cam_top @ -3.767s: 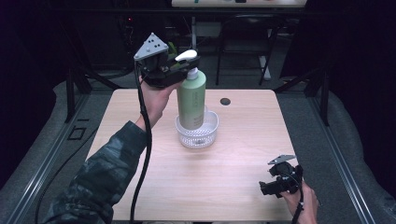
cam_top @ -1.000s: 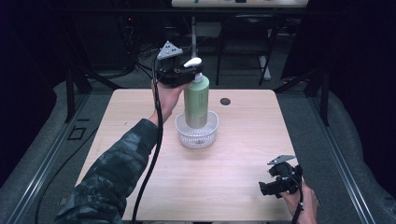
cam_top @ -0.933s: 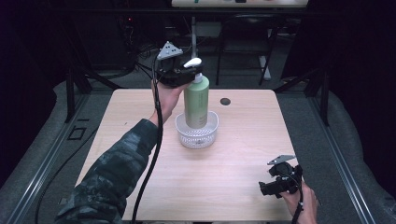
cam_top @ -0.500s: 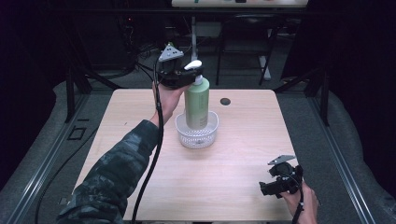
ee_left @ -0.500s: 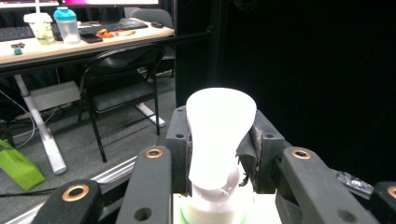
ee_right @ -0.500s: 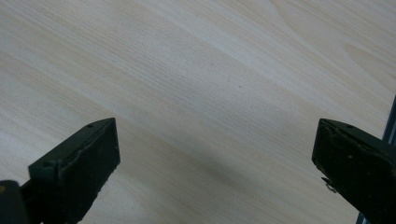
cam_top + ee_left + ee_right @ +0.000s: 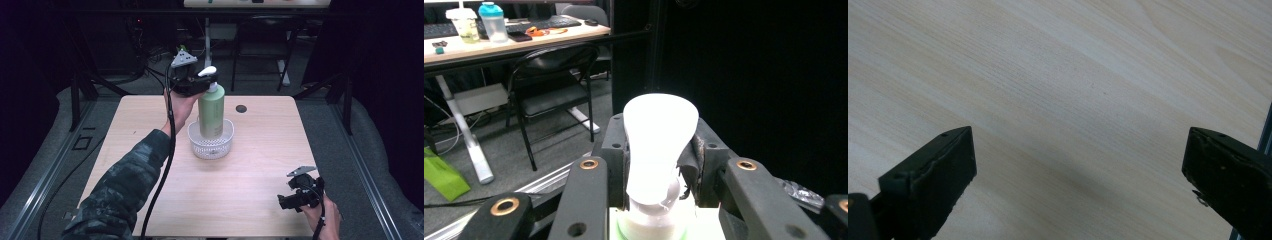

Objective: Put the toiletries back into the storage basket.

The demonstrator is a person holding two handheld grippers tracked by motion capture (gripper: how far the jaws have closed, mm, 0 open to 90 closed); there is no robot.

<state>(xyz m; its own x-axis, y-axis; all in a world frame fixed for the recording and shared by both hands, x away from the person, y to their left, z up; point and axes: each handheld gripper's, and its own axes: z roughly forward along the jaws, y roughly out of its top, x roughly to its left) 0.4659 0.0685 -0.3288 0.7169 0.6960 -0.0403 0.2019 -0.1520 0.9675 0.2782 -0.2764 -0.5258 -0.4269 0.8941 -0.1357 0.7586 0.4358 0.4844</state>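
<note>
Left gripper: the left gripper point(image 7: 200, 85) has its black jaws clamped from both sides on the white pump head point(image 7: 659, 145) of the tall green plastic bottle point(image 7: 211, 111).
Bottle: it stands upright inside the small clear ribbed plastic bowl point(image 7: 210, 143), near the middle of the table, toward the far edge.
Left arm: the camouflage-patterned sleeve point(image 7: 120, 190) stretches forward from the near left corner; the left hand point(image 7: 180, 107) is raised just left of the bottle, its gripper level with the bottle's top.
Right gripper: the right gripper point(image 7: 299, 192) sits low at the near right corner, jaws spread wide over bare wood and holding nothing.
Surface: a pale wooden table point(image 7: 145, 125) with a small dark round hole point(image 7: 241, 108) behind the bottle.
Room: dark; a black folding chair point(image 7: 554, 90) and a desk point(image 7: 524, 40) with a blue-lidded shaker stand beyond.
</note>
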